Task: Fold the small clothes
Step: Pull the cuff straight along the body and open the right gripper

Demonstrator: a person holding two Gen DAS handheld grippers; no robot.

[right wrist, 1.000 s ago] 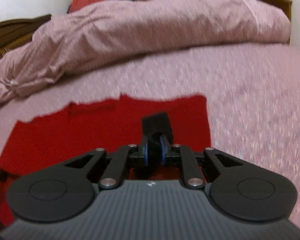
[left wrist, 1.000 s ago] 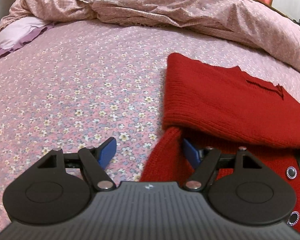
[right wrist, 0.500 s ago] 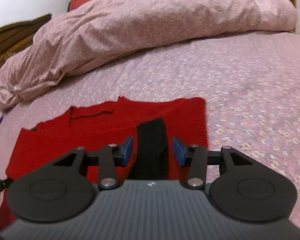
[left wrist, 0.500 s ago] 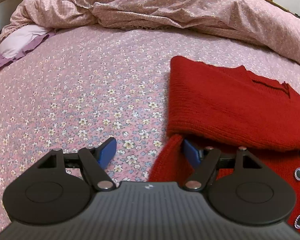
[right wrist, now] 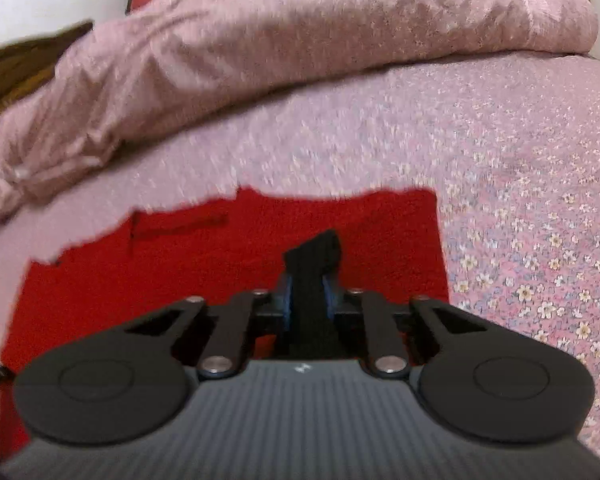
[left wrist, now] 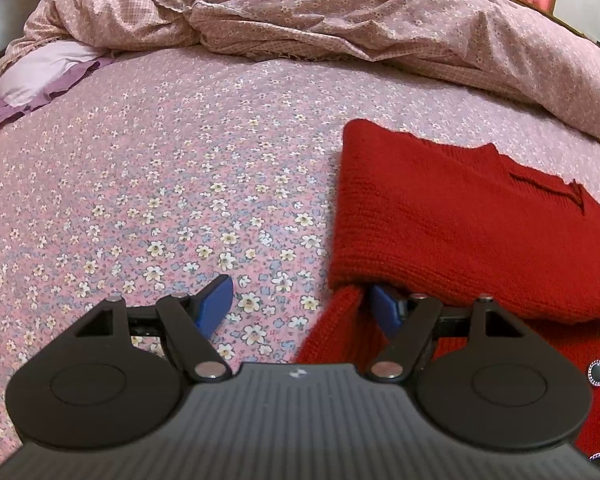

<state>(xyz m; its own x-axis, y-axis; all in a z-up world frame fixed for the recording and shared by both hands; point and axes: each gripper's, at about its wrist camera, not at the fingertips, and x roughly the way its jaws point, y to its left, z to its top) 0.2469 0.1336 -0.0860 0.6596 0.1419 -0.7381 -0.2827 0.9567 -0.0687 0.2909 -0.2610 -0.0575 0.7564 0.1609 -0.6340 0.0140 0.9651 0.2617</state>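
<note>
A red knitted cardigan (left wrist: pixel 440 208) lies folded on the flowered bedsheet (left wrist: pixel 160 184), with round metal buttons at its near right edge. My left gripper (left wrist: pixel 300 292) stands open at the cardigan's left edge. Its right fingertip (left wrist: pixel 382 306) is tucked under the folded layer, and a red sleeve (left wrist: pixel 340 328) hangs just inside it. In the right wrist view the same cardigan (right wrist: pixel 220 272) spreads out ahead. My right gripper (right wrist: pixel 308 296) is shut on a black knitted cuff (right wrist: pixel 316 252) that sticks up between the pads.
A rumpled pink duvet (left wrist: pixel 340 12) is heaped along the far side of the bed. A lilac pillow (left wrist: pixel 40 76) lies at the far left. Flowered sheet lies bare to the left of the cardigan and to its right (right wrist: pixel 540 240).
My right gripper opened around the black cuff half a second ago and has closed on it again, shifting slightly. The left gripper has stayed open in the same spot.
</note>
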